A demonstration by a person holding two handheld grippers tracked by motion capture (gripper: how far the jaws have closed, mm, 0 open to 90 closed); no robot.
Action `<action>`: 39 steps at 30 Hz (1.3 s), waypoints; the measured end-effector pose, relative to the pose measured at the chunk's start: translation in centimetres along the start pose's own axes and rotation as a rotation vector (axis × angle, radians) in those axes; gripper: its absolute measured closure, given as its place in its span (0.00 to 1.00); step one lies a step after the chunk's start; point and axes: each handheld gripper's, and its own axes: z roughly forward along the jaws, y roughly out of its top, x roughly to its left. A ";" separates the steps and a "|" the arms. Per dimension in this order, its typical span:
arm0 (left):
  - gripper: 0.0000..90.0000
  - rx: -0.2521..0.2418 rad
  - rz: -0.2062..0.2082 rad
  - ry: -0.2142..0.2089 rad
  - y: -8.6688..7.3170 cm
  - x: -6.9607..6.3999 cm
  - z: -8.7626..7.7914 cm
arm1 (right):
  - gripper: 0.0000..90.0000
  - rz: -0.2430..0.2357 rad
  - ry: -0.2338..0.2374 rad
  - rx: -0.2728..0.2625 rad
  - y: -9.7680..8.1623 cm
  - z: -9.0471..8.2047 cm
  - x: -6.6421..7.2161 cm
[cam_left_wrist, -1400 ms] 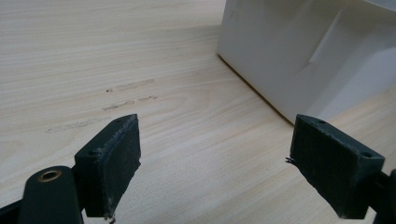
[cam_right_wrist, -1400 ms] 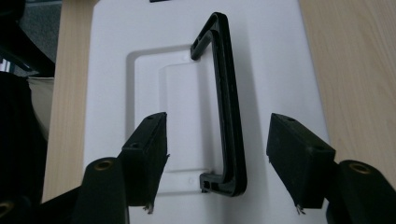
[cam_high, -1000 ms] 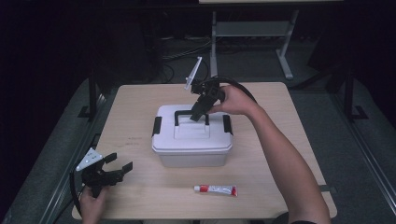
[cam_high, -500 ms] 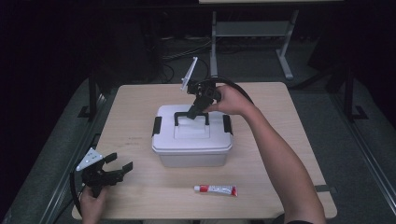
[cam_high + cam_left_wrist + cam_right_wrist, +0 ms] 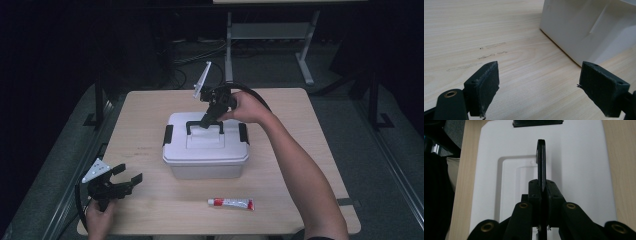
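The box (image 5: 206,150), white with a lid and a black latch at each end, sits at the middle of the wooden worktop (image 5: 300,115). Its black handle (image 5: 205,125) stands raised on the lid. The right gripper (image 5: 210,118) reaches down from the far side, its fingers (image 5: 534,192) clenched on the handle's bar, which shows edge-on between them in the right gripper view (image 5: 541,162). The left gripper (image 5: 131,181) rests near the worktop's front left corner, well apart from the box, held by a hand (image 5: 99,219); its fingers (image 5: 484,87) are spread wide and grasp nothing, with the box's side wall (image 5: 584,27) ahead of them. A red and white tube (image 5: 231,203) lies on the worktop in front of the box.
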 end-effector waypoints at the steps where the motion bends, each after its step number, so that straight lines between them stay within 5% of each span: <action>1: 0.17 -0.002 0.000 0.001 0.0 0.0 0.0 | 0.93 -0.001 0.000 -0.001 0.0 0.0 0.0; 39: 0.17 0.001 0.004 0.001 0.0 -0.2 0.1 | 0.93 -0.018 -0.066 -0.049 -0.5 -4.2 1.9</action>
